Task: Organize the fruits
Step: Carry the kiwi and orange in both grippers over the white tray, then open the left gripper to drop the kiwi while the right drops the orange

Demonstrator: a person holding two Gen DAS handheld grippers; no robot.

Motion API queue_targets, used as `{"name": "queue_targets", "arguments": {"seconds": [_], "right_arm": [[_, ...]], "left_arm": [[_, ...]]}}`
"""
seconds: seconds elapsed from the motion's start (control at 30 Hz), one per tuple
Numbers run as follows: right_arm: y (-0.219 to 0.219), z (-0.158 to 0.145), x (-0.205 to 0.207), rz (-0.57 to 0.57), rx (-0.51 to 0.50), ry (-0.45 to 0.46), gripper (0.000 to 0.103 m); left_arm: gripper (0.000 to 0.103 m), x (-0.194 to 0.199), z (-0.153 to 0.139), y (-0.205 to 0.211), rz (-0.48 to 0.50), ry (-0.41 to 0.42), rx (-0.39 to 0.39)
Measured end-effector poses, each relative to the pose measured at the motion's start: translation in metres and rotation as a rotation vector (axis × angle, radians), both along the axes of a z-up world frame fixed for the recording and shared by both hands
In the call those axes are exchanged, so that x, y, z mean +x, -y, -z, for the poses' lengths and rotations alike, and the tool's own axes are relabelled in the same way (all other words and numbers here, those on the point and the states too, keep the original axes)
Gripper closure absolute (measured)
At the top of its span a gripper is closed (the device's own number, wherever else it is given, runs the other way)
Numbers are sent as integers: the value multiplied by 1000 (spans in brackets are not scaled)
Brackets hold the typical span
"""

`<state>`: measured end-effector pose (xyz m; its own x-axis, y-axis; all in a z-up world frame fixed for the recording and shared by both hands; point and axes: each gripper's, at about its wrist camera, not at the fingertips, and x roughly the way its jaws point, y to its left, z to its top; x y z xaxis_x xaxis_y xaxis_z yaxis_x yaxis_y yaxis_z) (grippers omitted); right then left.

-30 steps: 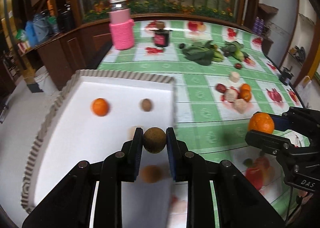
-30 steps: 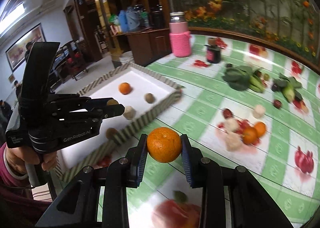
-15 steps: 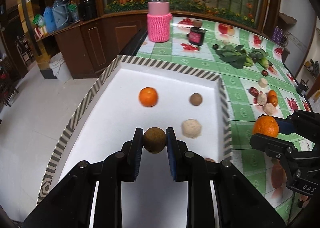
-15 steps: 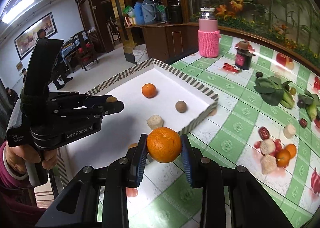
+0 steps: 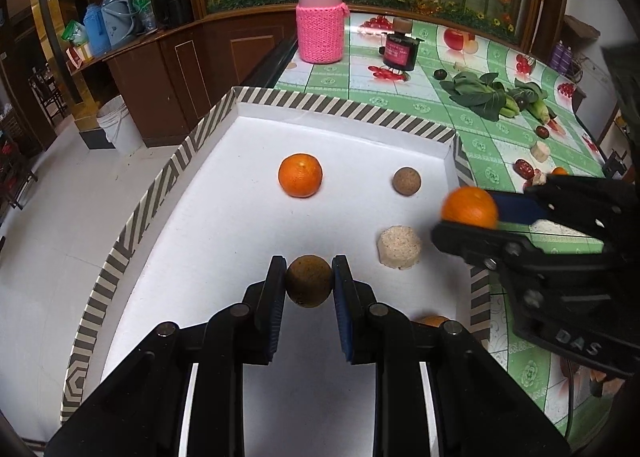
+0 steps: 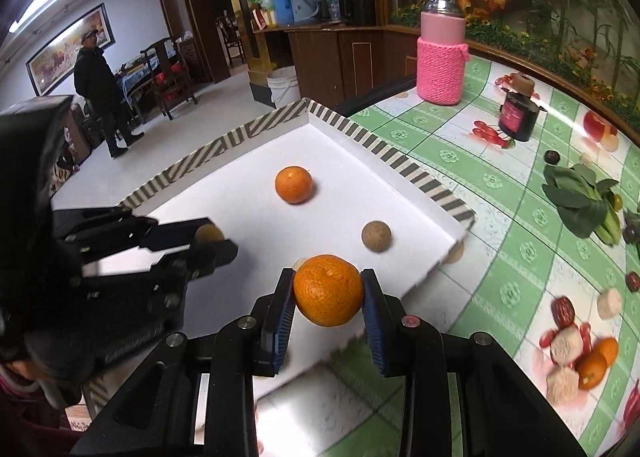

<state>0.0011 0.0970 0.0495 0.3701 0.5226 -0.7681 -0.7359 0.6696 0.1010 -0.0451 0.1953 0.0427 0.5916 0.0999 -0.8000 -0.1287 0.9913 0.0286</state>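
**Both Fruits Carried Over the Tray**

Moved forward since a second earlier — both grippers off the green cloth and in over the white tray.

Left gripper (image 5: 309, 285): fingers narrow, clamped on a round brown fruit (image 5: 309, 285), held above the tray floor near its middle. Right gripper (image 6: 328, 291): fingers likewise pressed on either side of an orange (image 6: 328, 291), hanging over the tray's near right edge, just beside the striped rim.

Below and beyond the fingers, inside the striped tray (image 5: 340, 107): a second orange (image 5: 300, 175) toward the far side, a small brown ball (image 5: 406, 181) to its right, a pale cut chunk (image 5: 399, 247) nearer, well apart from one another. Something orange also half hidden behind the left gripper's finger, too little showing to name.

Out on the green tablecloth (image 6: 500, 217): red dates (image 6: 563, 313), pale chunks and two small oranges (image 6: 598, 363) clustered at the right, plus leafy greens (image 6: 580, 197) farther back, a pink-sleeved jar (image 6: 441, 47) and a dark pot (image 6: 518, 115).

Judged partway done — several pieces in the tray, two more in hand and not yet set down, a fair cluster left on the cloth to collect.
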Motion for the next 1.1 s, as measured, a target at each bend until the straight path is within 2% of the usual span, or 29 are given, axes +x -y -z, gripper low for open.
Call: {"name": "queue_targets", "arguments": {"seconds": [0.3,0.67,0.7,0.73,0.83,0.87,0.97,1.1], "right_arm": [[-15,23,19,8,-41,-35,70],[-7,23,18,32,13,-52,69],[-7,23,17,33,18,-56,69],[-6,22,16,36,22,-55,69],[-2,17,14,48,55,-61,59],[0,15,13,53,66,-59,58],[10,6,8,69,97,-57,58],[27,-7,2,87,126,-31,52]], "left_arm": [[83,2,9,-5,-11,-32,-2],[81,1,15,-1,-17,-58,8],[79,0,15,-1,-21,-59,12],[72,-1,15,-2,-24,-60,11],[38,-4,11,-5,-44,-45,4],[34,-5,9,-6,-49,-38,3],[34,-8,3,-8,-61,-19,8],[34,-9,-5,-9,-77,3,-8]]}}
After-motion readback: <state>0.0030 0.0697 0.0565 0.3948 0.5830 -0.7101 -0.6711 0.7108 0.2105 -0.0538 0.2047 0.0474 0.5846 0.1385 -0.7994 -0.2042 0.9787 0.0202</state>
